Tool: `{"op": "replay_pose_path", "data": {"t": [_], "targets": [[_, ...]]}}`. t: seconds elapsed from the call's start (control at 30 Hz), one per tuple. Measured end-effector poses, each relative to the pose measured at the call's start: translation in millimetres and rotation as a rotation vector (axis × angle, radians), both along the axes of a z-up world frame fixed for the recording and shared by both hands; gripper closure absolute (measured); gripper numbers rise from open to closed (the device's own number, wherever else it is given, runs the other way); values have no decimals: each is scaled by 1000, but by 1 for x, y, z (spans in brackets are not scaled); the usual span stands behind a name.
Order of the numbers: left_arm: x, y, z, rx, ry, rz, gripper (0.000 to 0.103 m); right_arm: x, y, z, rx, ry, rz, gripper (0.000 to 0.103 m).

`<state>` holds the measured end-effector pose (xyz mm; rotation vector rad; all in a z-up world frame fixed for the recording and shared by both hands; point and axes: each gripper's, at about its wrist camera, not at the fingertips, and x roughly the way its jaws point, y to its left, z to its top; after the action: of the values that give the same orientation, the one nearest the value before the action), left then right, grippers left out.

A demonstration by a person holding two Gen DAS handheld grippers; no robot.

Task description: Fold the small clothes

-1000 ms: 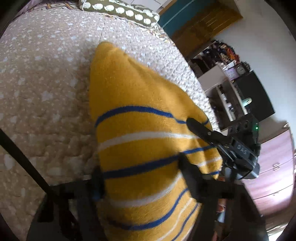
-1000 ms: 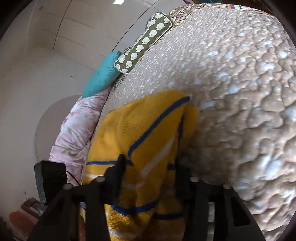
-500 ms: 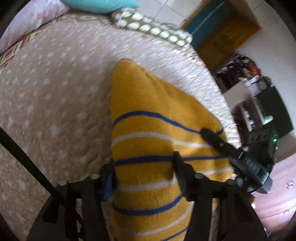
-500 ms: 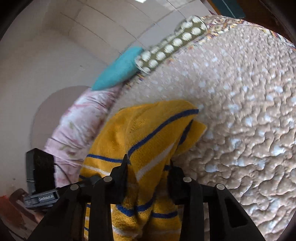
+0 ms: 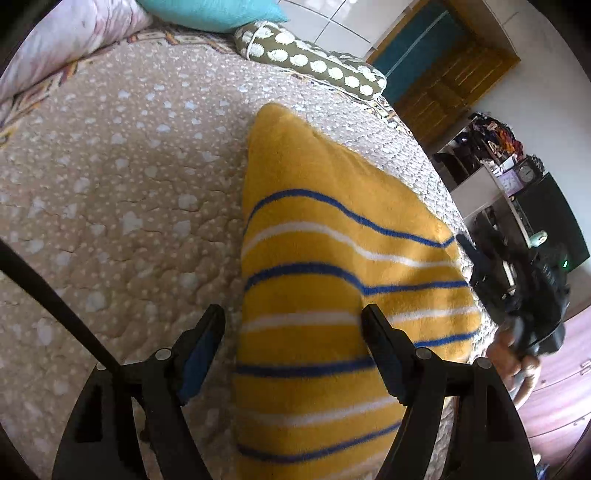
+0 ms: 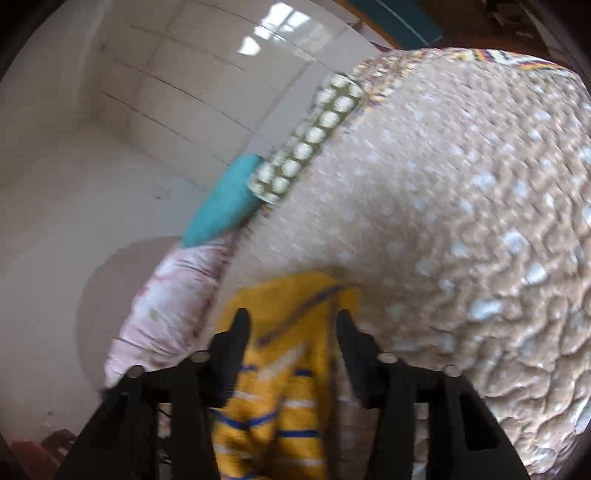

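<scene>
A yellow garment (image 5: 332,280) with blue and white stripes lies folded on the beige quilted bed (image 5: 122,192), tapering to a point at its far end. My left gripper (image 5: 293,325) hovers over its near part. Its jaws are opening: one finger is off the cloth's left edge, the other above the stripes, and neither pad presses it. My right gripper (image 5: 476,266) is at the garment's right corner, blurred. In the right wrist view the right gripper (image 6: 293,325) has the garment (image 6: 280,376) showing between its closing jaws, pads clear of the cloth.
An olive pillow with white dots (image 5: 314,62), a teal pillow (image 5: 210,14) and a pink floral blanket (image 5: 62,44) line the bed's far side. The bed's edge runs just right of the garment, with shelves (image 5: 491,162) and a dresser (image 5: 561,398) beyond. A black rod (image 5: 55,299) crosses the lower left.
The left jaws have spread and let the garment lie flat while the hand drew back. The right gripper lifted and pulled away, so the garment sits lower in its view.
</scene>
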<state>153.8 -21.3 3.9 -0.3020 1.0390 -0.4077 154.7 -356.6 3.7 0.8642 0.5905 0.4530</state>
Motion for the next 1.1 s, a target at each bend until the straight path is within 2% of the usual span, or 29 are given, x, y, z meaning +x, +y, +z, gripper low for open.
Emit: {"op": "replay_pose_path", "data": {"t": [0.07, 0.13, 0.17, 0.2, 0.23, 0.27, 0.37, 0.43, 0.5, 0.6, 0.7, 0.77, 0.87, 0.9, 0.97, 1.0, 1.07, 1.1], "targets": [[-6, -6, 5, 49, -25, -12, 28, 11, 15, 8, 41, -26, 104, 75], [-11, -16, 4, 123, -49, -38, 28, 28, 40, 4, 65, -18, 279, 75], [-12, -20, 3, 155, -58, -45, 28, 35, 49, 0, 55, 2, 339, 75], [-12, -21, 3, 168, -64, -46, 28, 42, 57, -7, -2, 38, 349, 80], [-10, -24, 5, 173, -65, -46, 28, 47, 61, -14, -79, 72, 315, 86], [-12, -24, 8, 171, -59, -43, 28, 52, 59, -25, -123, 103, 266, 103], [-29, -26, 35, 154, -123, -36, 31, 52, 32, -37, -56, 111, 151, 103], [-39, -35, 55, 164, -201, -56, 30, 52, 22, -33, -115, 106, 102, 103], [-42, -51, 65, 180, -239, -81, 28, 56, 19, -36, -101, 103, 128, 103], [-29, -81, 53, 204, -214, -128, 28, 56, 18, -40, -90, 107, 141, 103], [-11, -108, 26, 217, -150, -147, 27, 60, 18, -47, -57, 113, 153, 103], [-13, -126, 18, 317, -175, -139, 25, 61, 13, -54, -5, 126, 165, 103], [-29, -154, 16, 499, -222, -203, 25, 55, 6, -58, 41, 141, 177, 103], [-33, -158, 19, 520, -222, -224, 35, 56, 6, -58, 42, 140, 178, 103], [-41, -156, 35, 446, -206, -263, 44, 52, 5, -54, 32, 124, 177, 103], [-41, -157, 41, 416, -210, -263, 44, 49, 3, -51, 26, 117, 176, 103], [-36, -162, 49, 426, -248, -230, 44, 44, 0, -43, 8, 90, 158, 99], [-30, -170, 48, 460, -259, -223, 44, 42, -2, -41, 7, 82, 144, 97]]}}
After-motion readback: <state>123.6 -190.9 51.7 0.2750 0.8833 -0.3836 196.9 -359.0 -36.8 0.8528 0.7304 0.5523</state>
